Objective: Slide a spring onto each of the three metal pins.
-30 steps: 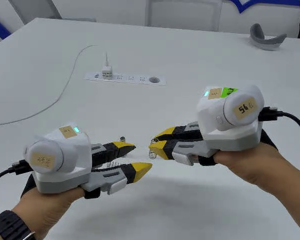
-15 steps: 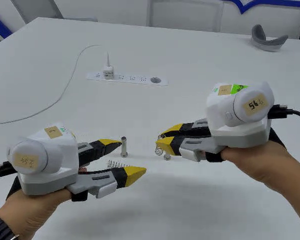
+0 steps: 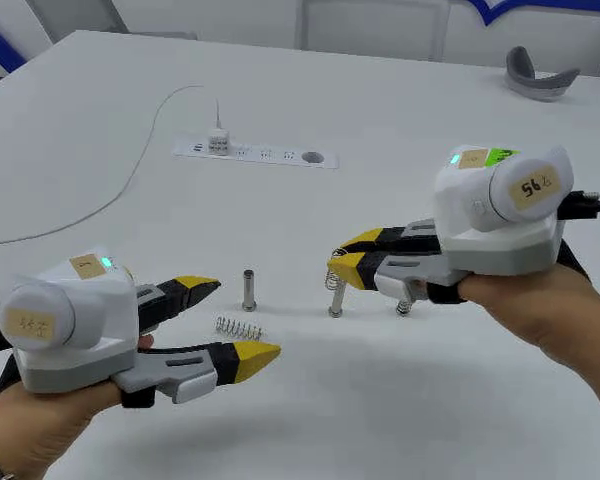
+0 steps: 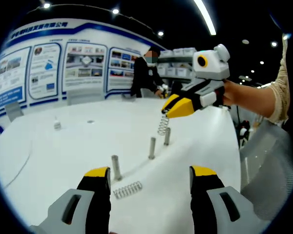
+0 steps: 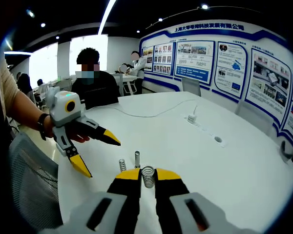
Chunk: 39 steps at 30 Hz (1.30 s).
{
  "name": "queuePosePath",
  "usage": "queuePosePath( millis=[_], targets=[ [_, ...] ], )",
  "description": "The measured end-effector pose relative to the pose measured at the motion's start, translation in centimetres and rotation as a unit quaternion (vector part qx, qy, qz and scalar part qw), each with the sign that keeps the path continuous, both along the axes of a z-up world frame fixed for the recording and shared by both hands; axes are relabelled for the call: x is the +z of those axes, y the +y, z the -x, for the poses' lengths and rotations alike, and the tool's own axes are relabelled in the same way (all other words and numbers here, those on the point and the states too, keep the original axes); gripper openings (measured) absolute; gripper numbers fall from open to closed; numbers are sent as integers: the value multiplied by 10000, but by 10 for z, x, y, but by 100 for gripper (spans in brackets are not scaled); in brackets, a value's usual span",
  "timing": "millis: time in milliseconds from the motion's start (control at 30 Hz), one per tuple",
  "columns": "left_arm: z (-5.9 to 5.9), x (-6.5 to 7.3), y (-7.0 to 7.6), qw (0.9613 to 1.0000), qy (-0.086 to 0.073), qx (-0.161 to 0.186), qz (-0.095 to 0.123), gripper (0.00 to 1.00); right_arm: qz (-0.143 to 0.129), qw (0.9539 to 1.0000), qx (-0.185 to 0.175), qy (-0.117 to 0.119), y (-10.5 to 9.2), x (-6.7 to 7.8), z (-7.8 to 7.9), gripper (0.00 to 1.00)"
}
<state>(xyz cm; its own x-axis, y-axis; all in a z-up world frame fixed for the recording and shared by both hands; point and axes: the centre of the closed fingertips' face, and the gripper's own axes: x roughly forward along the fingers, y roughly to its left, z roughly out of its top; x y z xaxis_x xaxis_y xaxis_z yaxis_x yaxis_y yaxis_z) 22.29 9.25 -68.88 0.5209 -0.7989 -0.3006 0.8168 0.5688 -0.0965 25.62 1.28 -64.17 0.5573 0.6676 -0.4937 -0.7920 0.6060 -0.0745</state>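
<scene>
Three short metal pins stand in a row on the white table: the left pin [image 3: 248,290], the middle pin [image 3: 336,300] and the right pin [image 3: 404,305], which is partly under my right gripper. That right gripper [image 3: 345,268] is shut on a small spring [image 3: 331,281] that hangs close by the middle pin's top. The right gripper view shows the spring [image 5: 147,176] pinched between the yellow tips. A second spring [image 3: 238,327] lies flat on the table between the spread fingers of my open left gripper [image 3: 233,318]. In the left gripper view it is the lying spring [image 4: 127,189], just ahead of the jaws.
A white power strip [image 3: 255,155] with a plugged adapter [image 3: 218,142] and a thin cable [image 3: 130,180] lies farther back. A grey curved object [image 3: 540,75] rests at the far right. A person in black [image 5: 93,85] sits at the table's far side.
The two grippers have drawn apart: the left one back toward the lower left, the right one to the right with its spring. The pins now stand uncovered between them.
</scene>
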Motion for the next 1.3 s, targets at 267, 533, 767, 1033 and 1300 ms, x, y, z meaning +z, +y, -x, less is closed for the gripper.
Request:
queuePosePath(
  millis=[267, 533, 767, 1033, 1300],
  targets=[
    [1, -2, 2, 10000, 15, 4, -28, 70, 6, 9999, -167, -32, -9, 2, -12, 12],
    [0, -4, 4, 10000, 46, 37, -30, 73, 37, 9996, -270, 94, -12, -10, -22, 12],
    [-1, -5, 7, 10000, 56, 70, -34, 74, 59, 9993, -310, 219, -12, -21, -25, 12],
    [-1, -7, 8, 9999, 84, 95, -29, 73, 63, 9990, -330, 309, -12, -27, -24, 12],
    [-1, -7, 7, 9999, 98, 89, -20, 72, 52, 9985, -369, 403, -13, -38, -27, 12]
  ],
)
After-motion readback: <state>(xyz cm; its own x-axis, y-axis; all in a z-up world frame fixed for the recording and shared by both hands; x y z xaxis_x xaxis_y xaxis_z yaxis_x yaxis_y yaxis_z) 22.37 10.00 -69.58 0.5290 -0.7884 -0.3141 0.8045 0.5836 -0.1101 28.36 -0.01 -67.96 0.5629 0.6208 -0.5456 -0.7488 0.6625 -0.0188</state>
